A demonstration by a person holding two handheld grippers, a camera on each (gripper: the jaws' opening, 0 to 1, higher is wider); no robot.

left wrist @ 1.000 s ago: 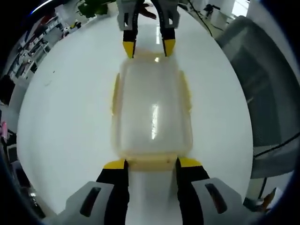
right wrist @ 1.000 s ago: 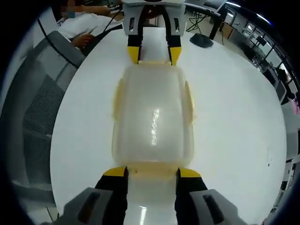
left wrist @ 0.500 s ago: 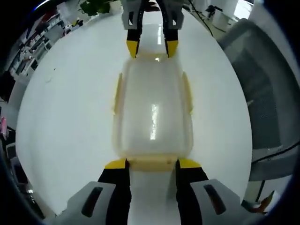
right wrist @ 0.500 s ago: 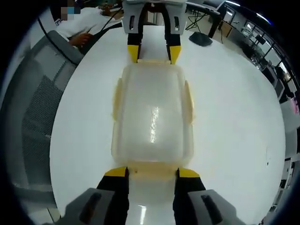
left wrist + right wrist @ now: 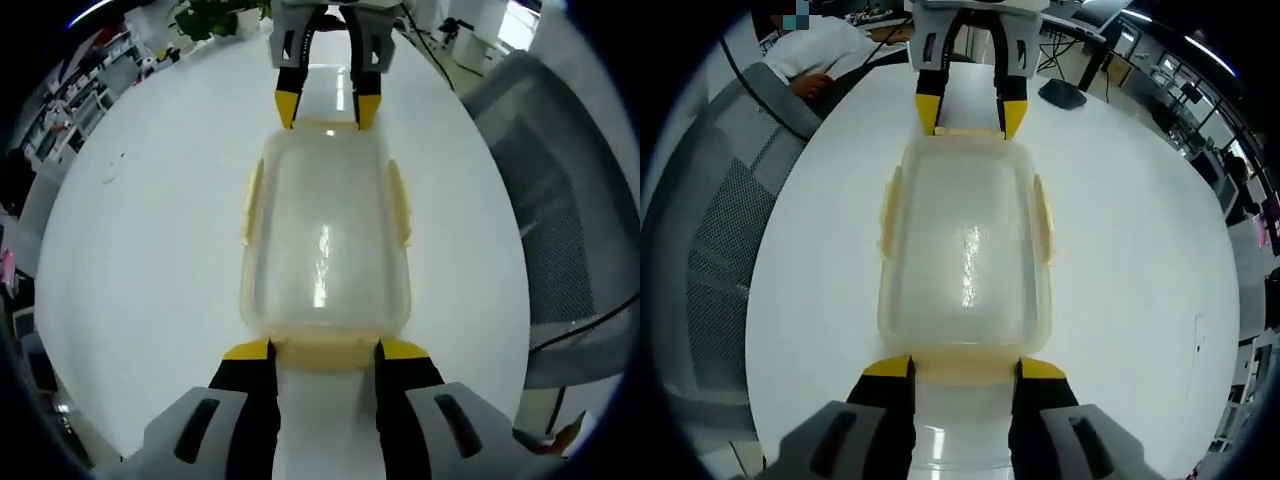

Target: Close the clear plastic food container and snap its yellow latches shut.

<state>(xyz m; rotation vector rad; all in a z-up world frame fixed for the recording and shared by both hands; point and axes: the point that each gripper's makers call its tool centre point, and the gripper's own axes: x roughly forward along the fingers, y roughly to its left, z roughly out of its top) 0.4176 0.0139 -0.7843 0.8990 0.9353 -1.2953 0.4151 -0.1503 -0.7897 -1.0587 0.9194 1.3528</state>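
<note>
The container (image 5: 325, 238) lies lid-on near the middle of the round white desk (image 5: 150, 230), its long axis running from one gripper to the other. It is clear and cloudy, with a streak of glare down the lid. A yellow latch (image 5: 250, 202) sits along each long side, close against the wall, and a latch (image 5: 322, 351) runs across each short end. The left gripper (image 5: 322, 349) is at one short end, its yellow-tipped jaws spread wide to either side of that end latch, right beside the container's corners; whether they touch it I cannot tell. The right gripper (image 5: 962, 366) stands the same way at the opposite end, jaws wide apart and flanking the end latch (image 5: 962, 372) there. In the left gripper view the right gripper (image 5: 322, 108) appears at the far end, its tips at the container's far corners; in the right gripper view the left gripper (image 5: 967, 115) does likewise. A grey mesh chair (image 5: 715, 200) stands by the desk's edge. Beyond the far edge in the right gripper view a person in a white sleeve (image 5: 825, 50) sits, and a plant (image 5: 205, 15) stands past the desk in the left gripper view.
</note>
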